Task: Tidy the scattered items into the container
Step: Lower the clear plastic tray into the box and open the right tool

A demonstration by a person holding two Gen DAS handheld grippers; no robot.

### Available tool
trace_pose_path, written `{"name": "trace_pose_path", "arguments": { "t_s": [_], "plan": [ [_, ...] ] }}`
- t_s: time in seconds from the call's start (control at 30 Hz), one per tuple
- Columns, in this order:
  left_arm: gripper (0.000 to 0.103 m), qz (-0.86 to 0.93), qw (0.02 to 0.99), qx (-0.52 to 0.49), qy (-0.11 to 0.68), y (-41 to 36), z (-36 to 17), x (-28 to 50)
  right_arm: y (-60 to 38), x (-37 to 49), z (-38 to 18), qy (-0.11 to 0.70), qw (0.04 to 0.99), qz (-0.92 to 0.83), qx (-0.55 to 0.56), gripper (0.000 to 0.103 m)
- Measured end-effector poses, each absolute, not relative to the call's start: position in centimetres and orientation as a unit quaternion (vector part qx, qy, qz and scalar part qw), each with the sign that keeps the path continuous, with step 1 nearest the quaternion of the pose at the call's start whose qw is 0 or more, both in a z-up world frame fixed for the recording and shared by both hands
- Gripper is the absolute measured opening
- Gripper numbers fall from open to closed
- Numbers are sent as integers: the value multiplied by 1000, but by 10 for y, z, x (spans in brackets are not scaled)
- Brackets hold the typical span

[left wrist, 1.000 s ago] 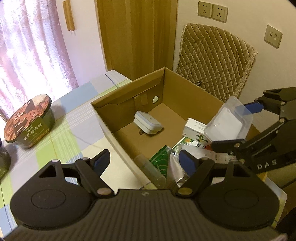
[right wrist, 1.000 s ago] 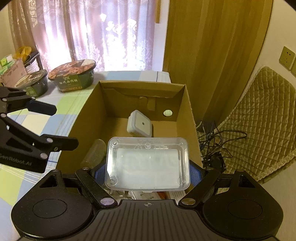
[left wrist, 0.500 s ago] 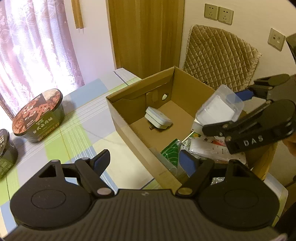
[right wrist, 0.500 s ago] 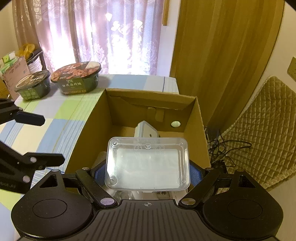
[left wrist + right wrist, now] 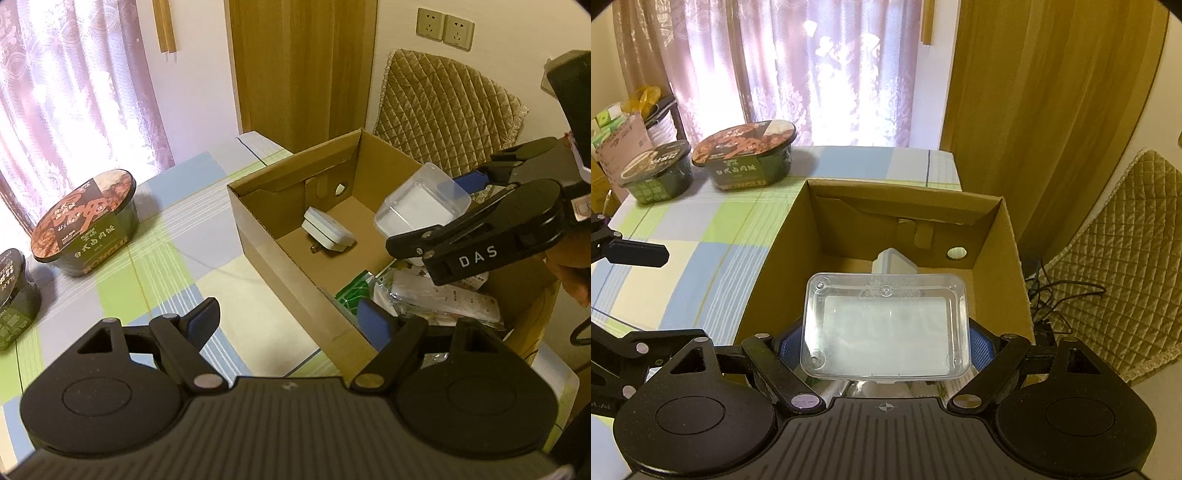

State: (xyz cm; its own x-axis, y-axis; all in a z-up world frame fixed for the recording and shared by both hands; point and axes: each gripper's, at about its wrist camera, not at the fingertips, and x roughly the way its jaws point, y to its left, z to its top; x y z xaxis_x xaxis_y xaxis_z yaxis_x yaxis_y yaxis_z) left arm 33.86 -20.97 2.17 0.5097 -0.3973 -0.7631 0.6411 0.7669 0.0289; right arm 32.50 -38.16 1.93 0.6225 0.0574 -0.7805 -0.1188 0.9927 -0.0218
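clear plastic tub [image 5: 885, 326] hangs above the cardboard box [image 5: 1015, 258] at the surface's far corner, pinched by its ends in the right tool [image 5: 886, 341], likely so it can drop in flat. left tool [image 5: 288, 323] gapes empty over the box's near wall.

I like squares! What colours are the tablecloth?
Blue, green, cream checked tablecloth; right wrist view.
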Motion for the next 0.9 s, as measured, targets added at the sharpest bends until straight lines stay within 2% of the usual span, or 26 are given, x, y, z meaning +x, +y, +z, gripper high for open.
{"name": "trace_pose_path", "arguments": {
  "t_s": [0.9],
  "plan": [
    [78, -302, 854, 151, 395, -206, 16, 341, -382, 333, 11, 418, 907, 52, -10, 87]
  ]
}}
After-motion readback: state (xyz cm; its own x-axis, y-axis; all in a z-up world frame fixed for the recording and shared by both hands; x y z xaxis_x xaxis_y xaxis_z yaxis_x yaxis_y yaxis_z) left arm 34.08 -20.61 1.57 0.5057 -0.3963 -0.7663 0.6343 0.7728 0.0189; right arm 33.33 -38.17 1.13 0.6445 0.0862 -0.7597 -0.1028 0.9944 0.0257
